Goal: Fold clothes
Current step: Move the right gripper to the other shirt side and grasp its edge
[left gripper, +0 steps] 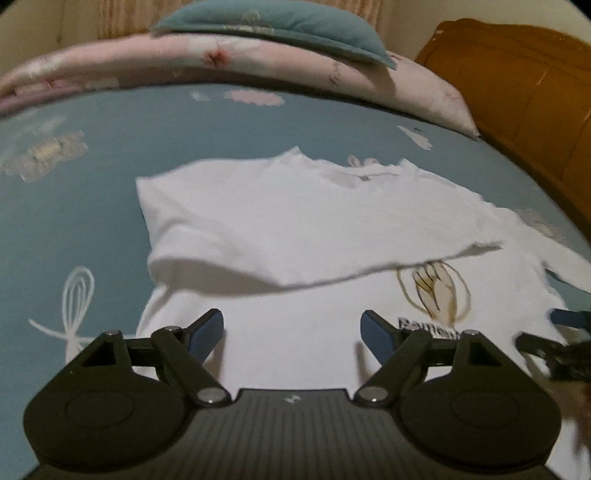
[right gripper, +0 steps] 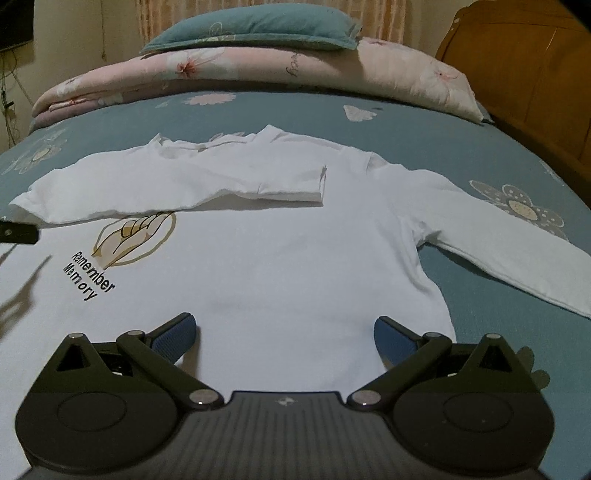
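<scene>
**White shirt flat on the bed, one sleeve folded in, both grippers empty**

I see the shirt (right gripper: 280, 236) spread across the middle of the right wrist frame, lying on the teal bedsheet (right gripper: 461, 147). Its collar points to the top of the frame and its hem runs under my gripper at the bottom. The folded sleeve (right gripper: 207, 181) lies across the chest from the left, its cuff ending near the centre. The other sleeve (right gripper: 509, 251) stretches out flat toward the right edge, resting on the sheet. A print (right gripper: 122, 243) with the words "Remember Memory" sits at centre left, partly covered by the folded sleeve.

My right gripper (right gripper: 284, 334) fills the bottom of that frame, jaws wide apart, holding nothing, over the lower part of the shirt. I cannot tell whether the pads touch the cloth.

In the left wrist view my left gripper (left gripper: 291, 332) sits at bottom centre, jaws likewise spread and empty, above the shirt body. That picture is blurred. The right gripper shows dimly at its right edge.

At the top of both frames a pink quilt (right gripper: 332, 70) lies folded along the far side of the bed, with a teal pillow (right gripper: 251, 29) on it. A wooden headboard (right gripper: 528, 74) stands at upper right.
</scene>
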Motion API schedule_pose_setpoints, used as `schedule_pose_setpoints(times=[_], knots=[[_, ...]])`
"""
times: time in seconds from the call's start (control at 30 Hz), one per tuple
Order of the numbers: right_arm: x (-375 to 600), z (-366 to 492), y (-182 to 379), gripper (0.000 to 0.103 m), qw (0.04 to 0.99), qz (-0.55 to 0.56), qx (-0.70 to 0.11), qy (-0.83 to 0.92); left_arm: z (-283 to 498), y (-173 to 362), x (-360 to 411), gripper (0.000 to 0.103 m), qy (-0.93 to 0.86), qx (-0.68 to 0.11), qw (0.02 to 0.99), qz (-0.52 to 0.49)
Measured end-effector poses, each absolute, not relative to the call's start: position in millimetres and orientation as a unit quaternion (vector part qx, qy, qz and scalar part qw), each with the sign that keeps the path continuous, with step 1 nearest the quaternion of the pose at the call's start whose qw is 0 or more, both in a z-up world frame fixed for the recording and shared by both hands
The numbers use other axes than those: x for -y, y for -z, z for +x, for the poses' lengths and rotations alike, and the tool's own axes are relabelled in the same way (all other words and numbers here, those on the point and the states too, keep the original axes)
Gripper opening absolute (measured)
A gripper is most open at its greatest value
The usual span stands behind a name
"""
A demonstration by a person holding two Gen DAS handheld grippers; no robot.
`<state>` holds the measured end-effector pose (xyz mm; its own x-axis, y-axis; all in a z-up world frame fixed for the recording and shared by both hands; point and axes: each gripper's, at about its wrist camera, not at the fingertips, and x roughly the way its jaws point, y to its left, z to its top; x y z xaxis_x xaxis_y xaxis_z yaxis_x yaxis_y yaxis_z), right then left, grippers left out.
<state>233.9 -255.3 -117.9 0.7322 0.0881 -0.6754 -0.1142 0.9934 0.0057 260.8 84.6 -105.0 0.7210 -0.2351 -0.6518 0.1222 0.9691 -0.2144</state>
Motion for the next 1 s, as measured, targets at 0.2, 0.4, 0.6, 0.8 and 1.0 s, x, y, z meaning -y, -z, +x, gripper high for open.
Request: schedule_pose_setpoints(times=[0.2, 0.4, 0.6, 0.8, 1.0], knots=[[255.7, 232.3, 120.0, 0.103, 0.936, -0.015, -0.349, -0.051, 259.1, 102.8, -115.7, 0.083, 0.108, -0.344, 0.926, -0.111], [264.1, 254.3, 112.2, 0.087, 0.925, 0.065, -0.372, -0.046, 270.0, 100.7, -116.7, 0.084, 0.130, -0.329, 0.928, -0.116], [280.5, 295.0, 109.9, 0.079, 0.896, 0.202, -0.389, -0.071, 278.7, 111.2, -122.1, 0.084, 0.099, -0.332, 0.931, -0.119], [296.8, 335.7, 107.6, 0.067, 0.849, 0.334, -0.398, -0.094, 281.3, 114.4, -134.2, 0.084, 0.071, -0.345, 0.926, -0.139], [317.4, 354.9, 122.1, 0.065, 0.822, 0.435, -0.360, -0.072, 281.6, 114.1, -139.5, 0.084, 0.072, -0.348, 0.922, -0.151]])
